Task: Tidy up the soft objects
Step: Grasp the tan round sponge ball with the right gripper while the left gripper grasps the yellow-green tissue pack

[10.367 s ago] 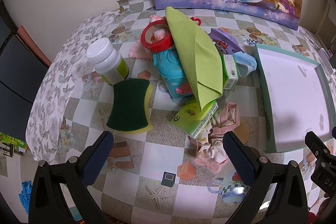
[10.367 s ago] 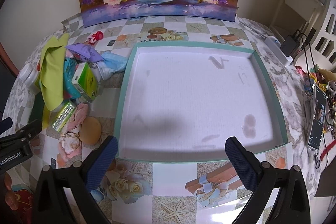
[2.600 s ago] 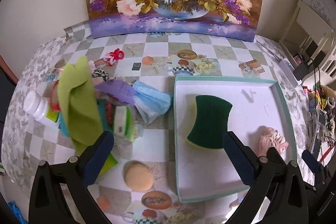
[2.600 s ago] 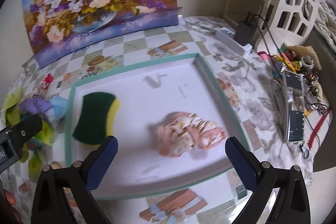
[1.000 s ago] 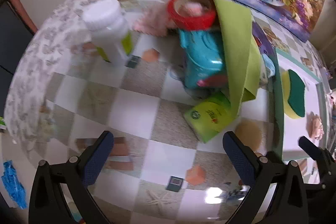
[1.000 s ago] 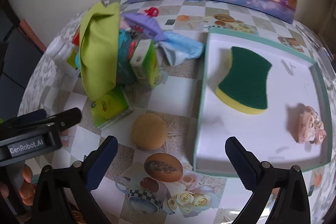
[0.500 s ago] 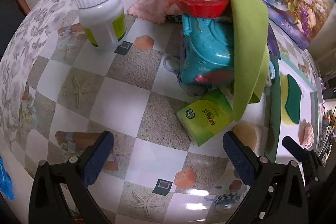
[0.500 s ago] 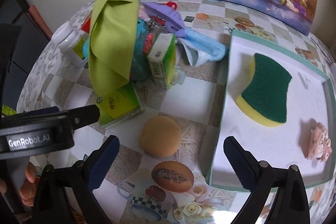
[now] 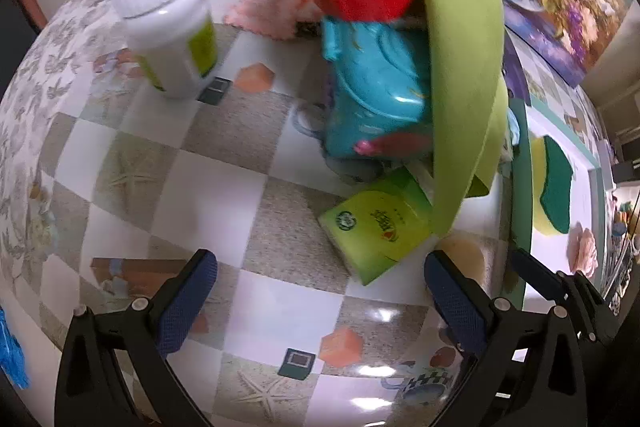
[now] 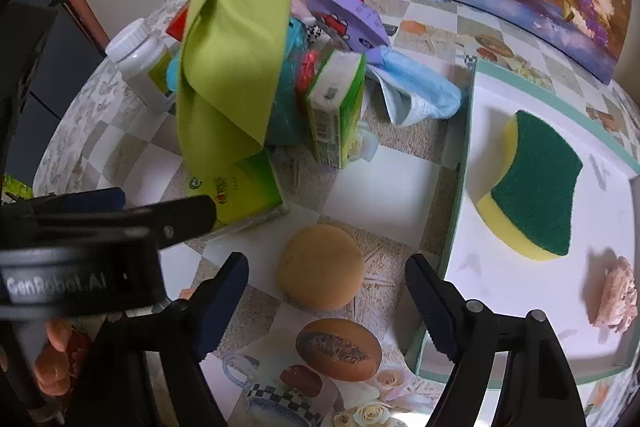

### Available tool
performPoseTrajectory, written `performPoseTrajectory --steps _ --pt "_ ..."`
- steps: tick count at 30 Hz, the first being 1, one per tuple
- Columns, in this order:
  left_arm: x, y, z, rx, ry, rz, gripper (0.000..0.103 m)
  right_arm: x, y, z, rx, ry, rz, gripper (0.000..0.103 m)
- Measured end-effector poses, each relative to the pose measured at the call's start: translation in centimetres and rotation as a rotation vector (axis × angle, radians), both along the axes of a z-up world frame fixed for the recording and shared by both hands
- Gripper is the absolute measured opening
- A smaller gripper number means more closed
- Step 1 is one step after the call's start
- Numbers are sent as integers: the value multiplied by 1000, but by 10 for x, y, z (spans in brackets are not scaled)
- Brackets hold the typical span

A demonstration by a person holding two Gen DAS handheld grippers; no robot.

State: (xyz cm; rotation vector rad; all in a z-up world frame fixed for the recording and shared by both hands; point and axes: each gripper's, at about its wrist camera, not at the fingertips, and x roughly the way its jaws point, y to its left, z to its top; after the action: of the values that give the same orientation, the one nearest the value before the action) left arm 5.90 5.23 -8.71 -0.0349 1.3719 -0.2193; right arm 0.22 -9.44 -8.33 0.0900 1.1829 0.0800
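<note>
The right hand-held gripper (image 10: 326, 287) points down at the bench (image 10: 384, 183), its jaws just closing yet wide, astride the round tan sponge (image 10: 320, 273) without touching. At its two o'clock, the green-and-yellow sponge (image 10: 534, 187) lies in the tray (image 10: 454, 211). The left hand-held gripper (image 9: 320, 289) gapes wide, empty, the green tissue pack (image 9: 374, 227) at its one o'clock.

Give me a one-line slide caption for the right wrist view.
Right gripper, jaws closing but not yet touching, straddles the round tan sponge beside the tray holding a green scrub sponge.
</note>
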Motion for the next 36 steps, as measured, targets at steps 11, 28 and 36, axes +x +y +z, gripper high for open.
performPoseTrajectory --steps 11,28,36 --pt "9 -40 -9 33 6 -75 103 7 7 -15 -25 41 26 77" --pt "26 -73 -34 98 -1 -102 102 7 3 -19 -21 53 14 65" --pt "16 -85 -23 71 -39 -158 65 7 -3 -18 -31 51 5 54"
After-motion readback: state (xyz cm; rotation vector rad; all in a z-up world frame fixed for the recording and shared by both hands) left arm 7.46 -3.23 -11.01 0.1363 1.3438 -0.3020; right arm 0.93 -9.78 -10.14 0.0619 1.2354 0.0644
